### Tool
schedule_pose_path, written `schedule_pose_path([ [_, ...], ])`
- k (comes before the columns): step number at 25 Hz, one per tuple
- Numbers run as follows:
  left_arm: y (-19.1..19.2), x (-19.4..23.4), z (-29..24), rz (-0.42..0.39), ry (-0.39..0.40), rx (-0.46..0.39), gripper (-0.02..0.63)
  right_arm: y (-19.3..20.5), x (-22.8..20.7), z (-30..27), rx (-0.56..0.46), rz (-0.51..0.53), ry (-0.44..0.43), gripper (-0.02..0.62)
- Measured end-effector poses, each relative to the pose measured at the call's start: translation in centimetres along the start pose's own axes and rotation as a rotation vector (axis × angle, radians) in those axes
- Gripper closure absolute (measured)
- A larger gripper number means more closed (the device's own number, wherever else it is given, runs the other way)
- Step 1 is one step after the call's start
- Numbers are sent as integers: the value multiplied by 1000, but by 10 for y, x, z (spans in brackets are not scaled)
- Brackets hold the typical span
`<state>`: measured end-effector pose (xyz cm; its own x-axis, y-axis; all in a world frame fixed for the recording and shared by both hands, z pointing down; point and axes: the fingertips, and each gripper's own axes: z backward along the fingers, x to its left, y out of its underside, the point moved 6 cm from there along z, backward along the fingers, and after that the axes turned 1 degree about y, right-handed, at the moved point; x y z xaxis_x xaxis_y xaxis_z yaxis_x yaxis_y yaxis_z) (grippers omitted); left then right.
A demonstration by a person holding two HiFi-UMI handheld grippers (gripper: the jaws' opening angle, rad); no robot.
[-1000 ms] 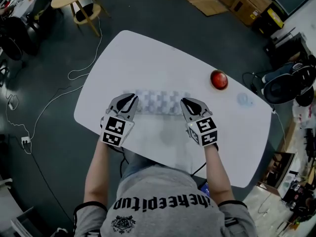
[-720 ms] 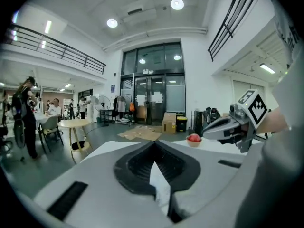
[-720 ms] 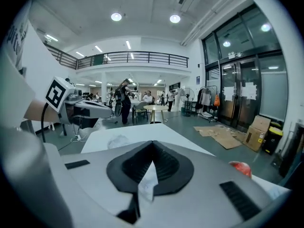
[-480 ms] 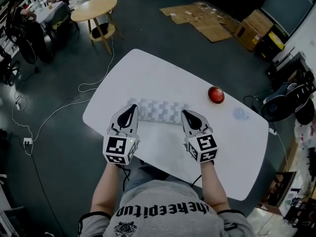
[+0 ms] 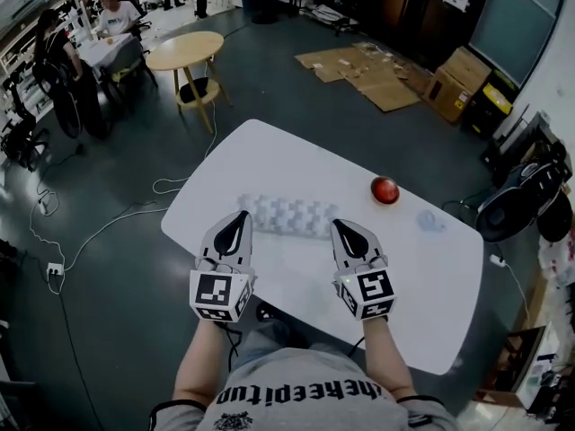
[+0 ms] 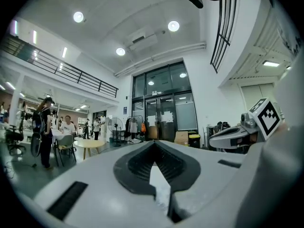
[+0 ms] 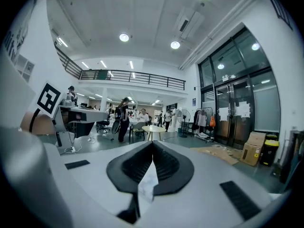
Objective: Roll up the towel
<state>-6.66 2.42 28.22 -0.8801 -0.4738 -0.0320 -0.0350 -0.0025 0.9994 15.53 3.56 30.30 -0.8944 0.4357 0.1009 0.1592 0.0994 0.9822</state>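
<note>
The towel (image 5: 287,215), a grey-and-white checked cloth, lies rolled into a long roll across the middle of the white table (image 5: 269,155). My left gripper (image 5: 242,215) hovers near its left end, shut and empty. My right gripper (image 5: 340,227) hovers near its right end, also shut and empty. Both are held above the table, apart from the roll. In the left gripper view the shut gripper (image 6: 154,144) points level at the room, as does the one in the right gripper view (image 7: 153,144). Neither of those views shows the towel.
A red round object (image 5: 384,189) sits on the table's far right, with a faint bluish patch (image 5: 433,221) beside it. A round wooden table (image 5: 186,52), people on chairs, cables (image 5: 108,223) and cardboard (image 5: 377,70) lie beyond on the floor. Dark gear (image 5: 526,196) stands at right.
Both grippers have come away from the towel's ends, risen and drawn back toward the person. The rolled towel stayed on the table. The head view has tilted up to show more of the room.
</note>
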Motion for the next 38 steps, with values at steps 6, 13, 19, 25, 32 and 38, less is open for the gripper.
schedule_pose_path([
  [6, -20, -15, 39, 14, -22, -32, 601, -27, 15, 43, -76, 47, 21, 592],
  [13, -42, -31, 79, -29, -86, -112, 601, -45, 25, 88, -146, 89, 59, 592],
  [19, -52, -44, 109, -29, -119, -157, 601, -51, 28, 123, -197, 84, 99, 592],
  [25, -54, -55, 128, -31, -144, -173, 601, -52, 27, 149, -236, 71, 127, 592],
  [32, -55, -66, 137, -51, -157, -179, 601, -48, 30, 161, -245, 60, 139, 592],
  [38, -57, -73, 139, -44, -154, -186, 601, -49, 31, 167, -251, 54, 134, 592],
])
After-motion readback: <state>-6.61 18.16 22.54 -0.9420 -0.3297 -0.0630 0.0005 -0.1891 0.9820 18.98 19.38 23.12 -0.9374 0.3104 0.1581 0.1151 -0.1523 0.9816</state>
